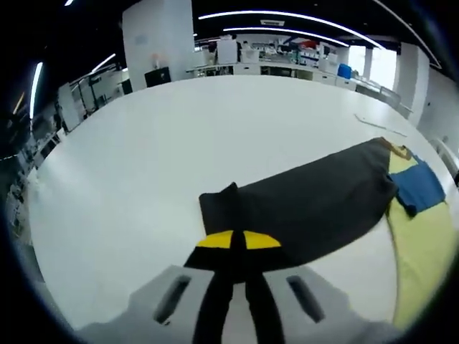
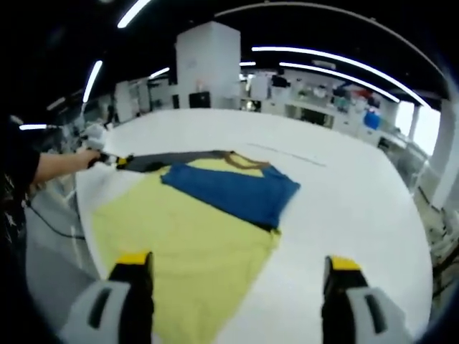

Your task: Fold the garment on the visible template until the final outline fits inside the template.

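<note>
Left tongs (image 1: 238, 242) pinching the dark garment's (image 1: 315, 204) corner, right tongs (image 2: 237, 271) spread wide over the yellow sheet (image 2: 193, 251) — blue cloth (image 2: 233, 188) on top, all on a white table (image 1: 165, 158).

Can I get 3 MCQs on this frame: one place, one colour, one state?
1. Where does the blue cloth lie?
A. on the yellow cloth
B. on the floor
C. on a chair

2. What colour is the garment in the left tool?
A. red
B. dark grey
C. white

3. How is the right tool?
A. shut on the blue cloth
B. shut on nothing
C. open, holding nothing

Answers: 1 A, the right gripper view shows it spread over the yellow cloth on the table. 2 B, the left gripper view shows a dark grey cloth pinched at its corner. 3 C, its jaws stand wide apart with only cloth and table behind.
</note>
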Available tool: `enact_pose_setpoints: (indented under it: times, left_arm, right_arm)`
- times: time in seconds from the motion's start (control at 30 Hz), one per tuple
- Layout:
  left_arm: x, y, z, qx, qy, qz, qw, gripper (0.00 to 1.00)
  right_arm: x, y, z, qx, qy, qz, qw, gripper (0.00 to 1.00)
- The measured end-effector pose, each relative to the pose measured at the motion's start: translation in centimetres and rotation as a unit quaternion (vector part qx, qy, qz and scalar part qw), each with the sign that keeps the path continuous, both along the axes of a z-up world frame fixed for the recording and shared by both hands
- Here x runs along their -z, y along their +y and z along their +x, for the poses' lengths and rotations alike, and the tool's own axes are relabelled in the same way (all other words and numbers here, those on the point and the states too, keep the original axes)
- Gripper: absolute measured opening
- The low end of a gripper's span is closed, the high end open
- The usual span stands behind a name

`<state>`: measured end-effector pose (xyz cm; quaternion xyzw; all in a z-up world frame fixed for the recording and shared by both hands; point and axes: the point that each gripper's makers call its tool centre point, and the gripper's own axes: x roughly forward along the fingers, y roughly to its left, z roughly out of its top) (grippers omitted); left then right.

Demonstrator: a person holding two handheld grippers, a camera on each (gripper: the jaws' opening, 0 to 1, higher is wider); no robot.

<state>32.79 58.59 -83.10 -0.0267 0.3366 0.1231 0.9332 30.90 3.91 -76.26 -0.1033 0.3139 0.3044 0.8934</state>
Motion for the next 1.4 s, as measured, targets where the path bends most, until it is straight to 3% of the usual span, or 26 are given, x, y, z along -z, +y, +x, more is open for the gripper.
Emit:
enact_pose_setpoints:
  times: [0.27, 0.6, 0.9, 0.97, 1.3, 1.4]
  left_arm:
    - [-2.3, -0.9, 0.4, 0.012, -0.028, 0.004, 0.9995, 0.00]
    - [-5.0, -2.6, 2.4, 0.030, -0.070, -0.004, 0.9971, 0.00]
    - [-8.6, -8.0, 4.4, 0.037, -0.122, -0.044, 0.9909, 0.00]
    - [-9.4, -9.3, 4.5, 0.043, -0.126, -0.038, 0.9904, 0.00]
    - [-10.7, -11.9, 6.8, 0.062, -0.147, -0.063, 0.9852, 0.00]
    - [-11.5, -13.5, 7.4, 0.070, -0.151, -0.065, 0.9839, 0.00]
  right_arm:
    - [-0.1, 0.8, -0.2, -0.011, -0.003, 0.005, 0.9999, 0.99]
    - [0.0, 1.1, -0.6, -0.020, -0.004, 0.011, 0.9997, 0.99]
    - [0.1, 1.4, -1.4, -0.029, -0.001, 0.018, 0.9994, 0.99]
    - [0.0, 1.5, -1.6, -0.031, 0.000, 0.017, 0.9994, 0.99]
    - [0.2, 1.3, -2.4, -0.033, 0.003, 0.021, 0.9992, 0.99]
    - [0.2, 1.3, -2.4, -0.035, 0.003, 0.022, 0.9991, 0.99]
